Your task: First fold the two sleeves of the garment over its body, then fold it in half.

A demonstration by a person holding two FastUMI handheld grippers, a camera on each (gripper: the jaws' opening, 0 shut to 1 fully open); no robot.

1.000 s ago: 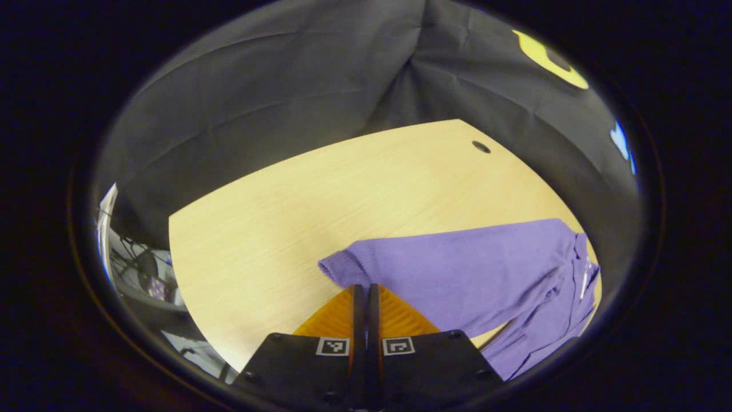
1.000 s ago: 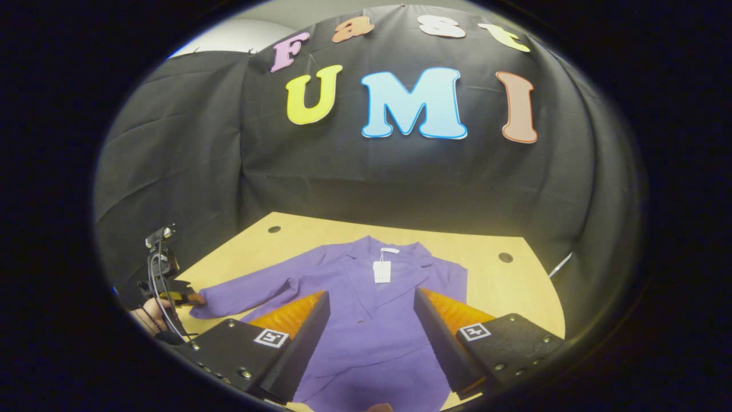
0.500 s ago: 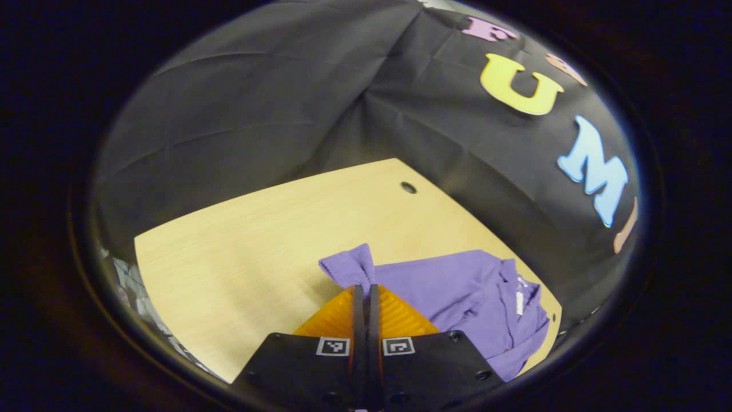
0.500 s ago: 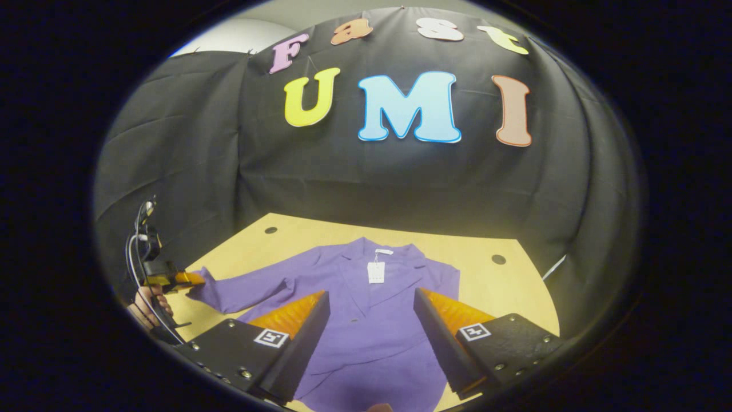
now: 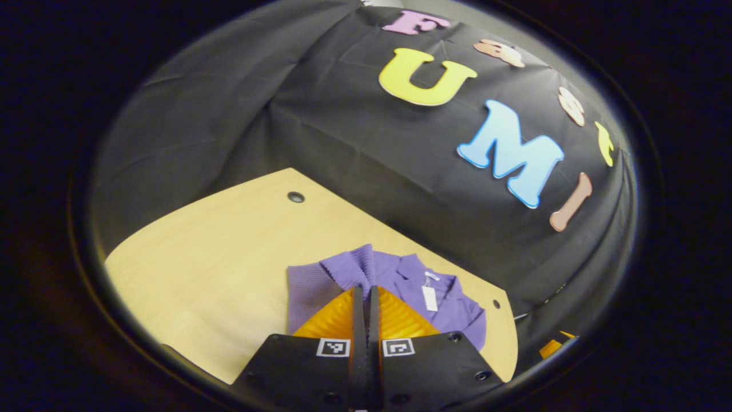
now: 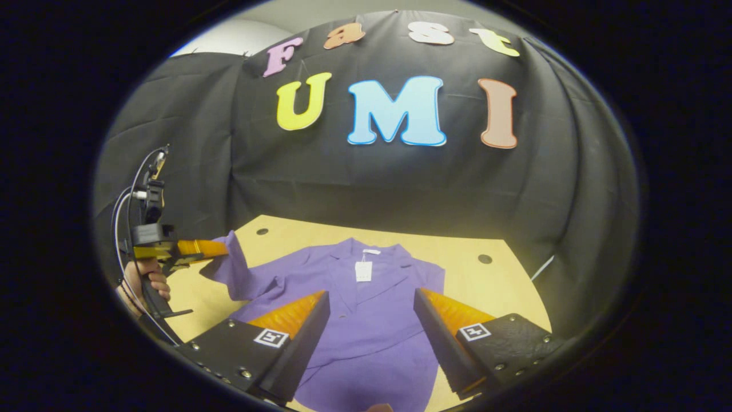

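Observation:
A purple jacket [image 6: 366, 326] with a white tag [image 6: 361, 270] lies face up on the pale wooden table [image 6: 492, 286]. My left gripper [image 5: 366, 289] is shut on the cuff of one sleeve [image 5: 354, 264], which bunches up just past its fingertips. In the right gripper view that same left gripper [image 6: 220, 249] holds the sleeve [image 6: 240, 269] up off the table at the far left, with a hand [image 6: 146, 280] on its grip. My right gripper [image 6: 372, 293] hovers open above the jacket's lower body, nothing between its fingers.
The table [image 5: 200, 257] has small round holes near its back corners [image 6: 262, 232] [image 6: 484, 258]. Black cloth walls close in the back and sides. Bare tabletop lies left of the jacket in the left gripper view.
The left gripper has lifted the sleeve cuff off the table and swung it in toward the jacket's body. The right gripper has stayed open over the jacket.

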